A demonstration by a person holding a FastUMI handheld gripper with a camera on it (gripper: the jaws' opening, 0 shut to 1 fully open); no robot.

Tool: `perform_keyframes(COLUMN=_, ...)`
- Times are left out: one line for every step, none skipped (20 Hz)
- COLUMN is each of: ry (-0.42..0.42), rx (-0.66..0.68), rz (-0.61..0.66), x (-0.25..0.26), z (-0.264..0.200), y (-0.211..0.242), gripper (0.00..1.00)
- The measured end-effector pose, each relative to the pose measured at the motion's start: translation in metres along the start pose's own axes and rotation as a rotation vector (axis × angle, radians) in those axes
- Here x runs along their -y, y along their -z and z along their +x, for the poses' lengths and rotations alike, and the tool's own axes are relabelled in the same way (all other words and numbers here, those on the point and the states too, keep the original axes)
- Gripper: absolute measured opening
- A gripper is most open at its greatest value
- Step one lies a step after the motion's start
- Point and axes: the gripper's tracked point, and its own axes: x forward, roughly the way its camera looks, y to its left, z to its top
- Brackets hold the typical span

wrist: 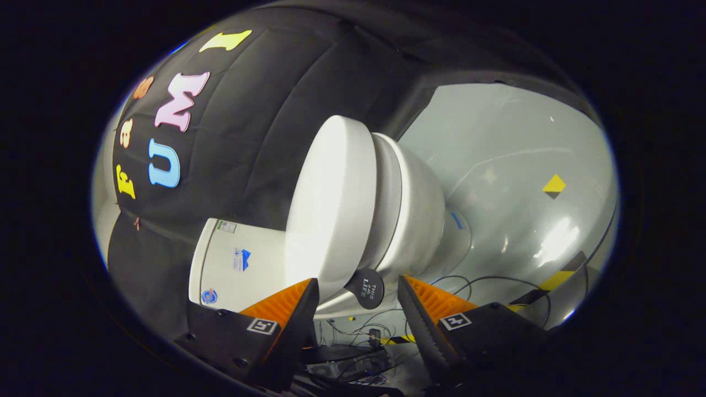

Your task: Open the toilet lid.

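Black cloth backs the toilet. Gripper (pixel 358 292) fingers stand apart, grasping nothing; the lid (pixel 331 209), closed, lies beyond them toward twelve o'clock, its round tab (pixel 367 288) just ahead between them.

Fisheye cam is riding on the gripper (pixel 358 300), looking forward along its two fingers, which are standing apart with nothing between them. View is rolled sideways: the toilet (pixel 386 215) is lying across the frame just beyond the fingers, close up, lid (pixel 325 204) facing the booth wall (pixel 265 110), floor (pixel 513 182) running up the other side.
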Motion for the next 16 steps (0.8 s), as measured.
perform_keyframes(ry=-0.004, rx=-0.010, rz=0.016, x=0.002, z=0.004, y=0.002, gripper=0.84)
perform_keyframes(ry=-0.003, rx=-0.008, rz=0.025, x=0.007, z=0.007, y=0.001, gripper=0.73)
perform_keyframes(ry=-0.015, rx=-0.022, rz=0.039, x=0.010, z=0.010, y=0.001, gripper=0.61)
perform_keyframes(ry=-0.012, rx=-0.042, rz=0.061, x=0.013, z=0.013, y=0.004, gripper=0.49)
perform_keyframes(ry=-0.009, rx=-0.048, rz=0.076, x=0.020, z=0.014, y=0.003, gripper=0.38)
perform_keyframes(ry=-0.029, rx=-0.044, rz=0.107, x=0.018, z=0.011, y=0.001, gripper=0.27)
perform_keyframes(ry=-0.013, rx=-0.048, rz=0.107, x=0.021, z=0.013, y=-0.001, gripper=0.16)
perform_keyframes(ry=-0.054, rx=-0.043, rz=0.131, x=0.024, z=-0.004, y=-0.034, gripper=0.16)
perform_keyframes(ry=-0.059, rx=-0.051, rz=0.148, x=0.017, z=0.021, y=-0.001, gripper=0.07)
perform_keyframes(ry=-0.060, rx=-0.049, rz=0.131, x=0.014, z=0.017, y=-0.001, gripper=0.07)
perform_keyframes(ry=-0.052, rx=-0.046, rz=0.100, x=0.013, z=0.017, y=0.004, gripper=0.07)
perform_keyframes(ry=-0.036, rx=-0.043, rz=0.067, x=0.011, z=0.015, y=0.004, gripper=0.06)
perform_keyframes(ry=-0.015, rx=-0.041, rz=0.040, x=0.008, z=0.014, y=0.003, gripper=0.06)
perform_keyframes(ry=0.023, rx=-0.044, rz=0.009, x=0.008, z=0.014, y=0.003, gripper=0.06)
perform_keyframes(ry=0.062, rx=-0.056, rz=-0.017, x=0.008, z=0.013, y=0.006, gripper=0.07)
perform_keyframes(ry=0.094, rx=-0.049, rz=-0.029, x=0.006, z=0.013, y=0.004, gripper=0.06)
